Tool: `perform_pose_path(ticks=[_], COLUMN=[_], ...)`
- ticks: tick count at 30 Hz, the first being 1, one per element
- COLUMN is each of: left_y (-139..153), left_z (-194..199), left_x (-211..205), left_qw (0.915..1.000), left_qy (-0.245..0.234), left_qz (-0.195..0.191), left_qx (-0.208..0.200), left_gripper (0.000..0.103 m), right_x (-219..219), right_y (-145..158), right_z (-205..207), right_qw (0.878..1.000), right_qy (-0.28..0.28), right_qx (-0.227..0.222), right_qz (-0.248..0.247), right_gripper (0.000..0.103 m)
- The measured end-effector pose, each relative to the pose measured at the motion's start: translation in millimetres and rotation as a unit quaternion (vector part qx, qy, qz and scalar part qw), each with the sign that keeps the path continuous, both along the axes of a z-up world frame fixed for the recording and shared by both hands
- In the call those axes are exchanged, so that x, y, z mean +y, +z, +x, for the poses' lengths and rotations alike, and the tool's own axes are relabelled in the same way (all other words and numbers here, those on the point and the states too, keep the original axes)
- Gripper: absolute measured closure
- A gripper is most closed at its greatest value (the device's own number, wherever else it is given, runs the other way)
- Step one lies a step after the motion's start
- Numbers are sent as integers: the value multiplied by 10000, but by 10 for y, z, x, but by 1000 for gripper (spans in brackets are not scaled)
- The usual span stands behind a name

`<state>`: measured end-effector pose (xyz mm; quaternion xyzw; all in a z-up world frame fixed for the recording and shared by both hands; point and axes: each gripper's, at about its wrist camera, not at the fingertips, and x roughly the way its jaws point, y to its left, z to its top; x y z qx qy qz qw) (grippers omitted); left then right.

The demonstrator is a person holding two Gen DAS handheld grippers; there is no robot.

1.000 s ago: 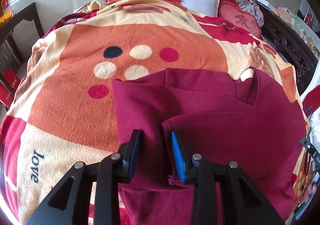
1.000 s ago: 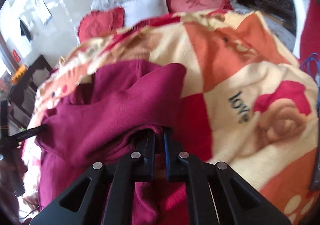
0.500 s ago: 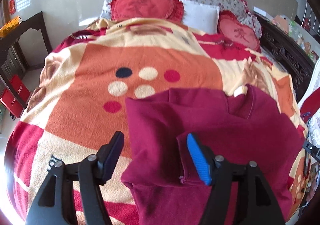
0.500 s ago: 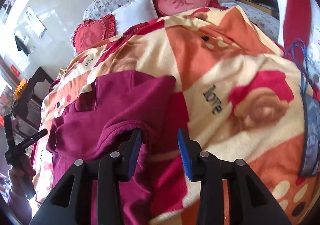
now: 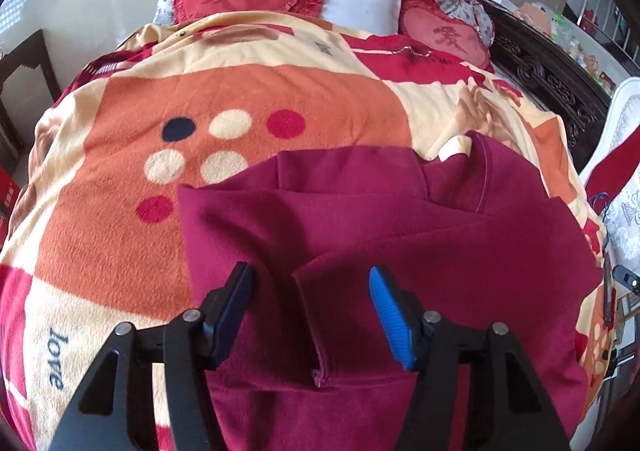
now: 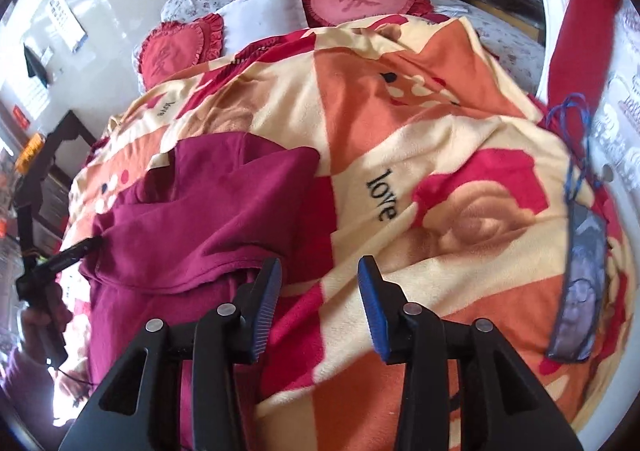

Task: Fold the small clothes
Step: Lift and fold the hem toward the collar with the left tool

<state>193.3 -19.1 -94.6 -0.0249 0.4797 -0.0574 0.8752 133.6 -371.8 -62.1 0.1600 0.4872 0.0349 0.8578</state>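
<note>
Both claws are hanging spread, gripping nothing: the left claw [image 5: 312, 311] over the maroon garment [image 5: 400, 235] lying on the "love" blanket [image 5: 240, 91]; only the right claw [image 6: 320, 307] view is showing a blue lanyard [image 6: 576, 187].

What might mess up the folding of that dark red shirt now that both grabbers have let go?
The folded-over sleeve of the dark red fleece shirt lies loose on top, so it may slide open on the fuzzy orange patterned blanket. The open left gripper hangs right over the sleeve's cuff and could snag it. The open right gripper sits beside the shirt's edge and might drag it.
</note>
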Motion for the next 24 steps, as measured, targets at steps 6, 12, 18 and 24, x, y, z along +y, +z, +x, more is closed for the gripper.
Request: perform_pose_path(ticks=[6,12,18,24], left_y=[-59,138,-242,73], left_z=[75,56,185,165], left_x=[-81,-60,-196,-24], left_qw=[9990,9985,9945,9979], left_qy=[-244,-452,-748,-586], left_qz=[369,185,479,97], left_qx=[87,-249,549,264], left_gripper=[60,40,71,95], right_x=[194,306,310,164], right_y=[-51,-28,-36,-240], right_z=[89,120,144,446], right_qw=[9994,9992,9992,9985], right_qy=[12,121,21,-338], right_qx=[-98,-148,-185,-129], right_qz=[343,364,340,413], right_gripper=[80,80,80,72])
